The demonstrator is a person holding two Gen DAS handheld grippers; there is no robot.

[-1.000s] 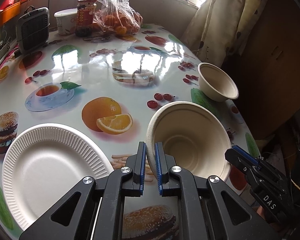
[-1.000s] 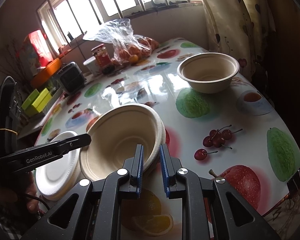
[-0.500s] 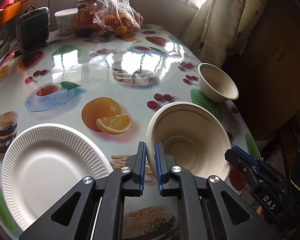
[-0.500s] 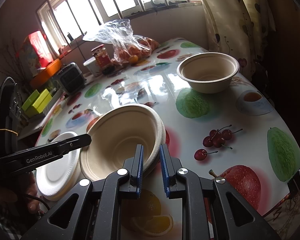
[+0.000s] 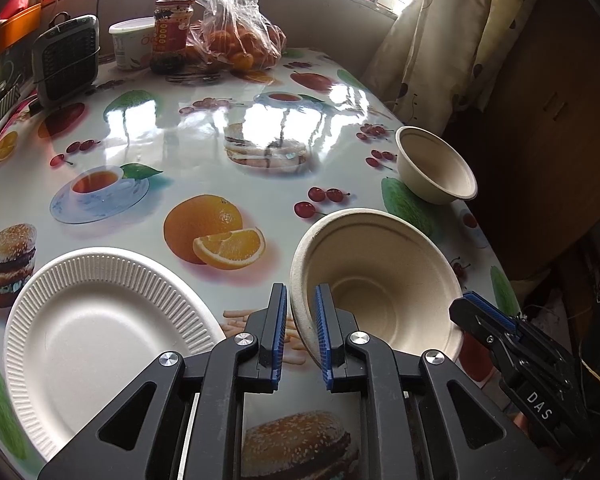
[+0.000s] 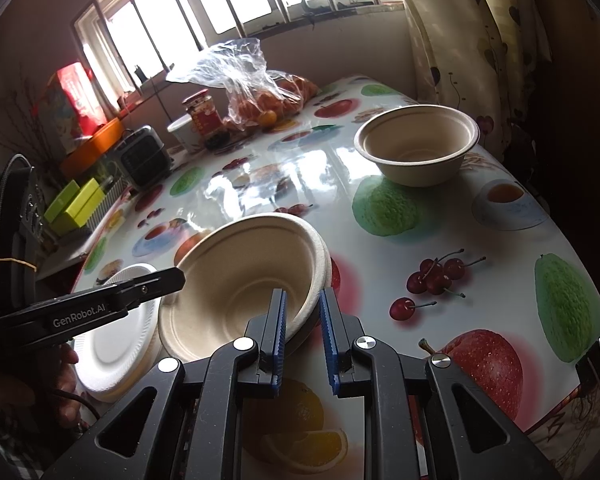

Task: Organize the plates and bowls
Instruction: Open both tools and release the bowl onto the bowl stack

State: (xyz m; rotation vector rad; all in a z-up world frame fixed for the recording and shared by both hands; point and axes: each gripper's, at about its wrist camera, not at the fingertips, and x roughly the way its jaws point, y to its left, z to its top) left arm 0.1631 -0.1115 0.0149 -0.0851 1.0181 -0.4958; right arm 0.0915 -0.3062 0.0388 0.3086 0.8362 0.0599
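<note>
A beige paper bowl is held tilted above the fruit-print table, gripped from both sides. My left gripper is shut on its left rim. My right gripper is shut on its right rim; the bowl also shows in the right wrist view. The right gripper's fingers show at the bowl's right edge in the left wrist view. A white ribbed paper plate lies at the near left, also in the right wrist view. A second beige bowl stands upright near the right table edge, also in the right wrist view.
At the far end stand a bag of oranges, a red-labelled jar, a white tub and a small black heater. A curtain hangs beyond the right edge. The table's right edge runs close to both bowls.
Almost nothing has changed. Both grippers keep the same hold on the tilted bowl, with only a slight shift of the view.
</note>
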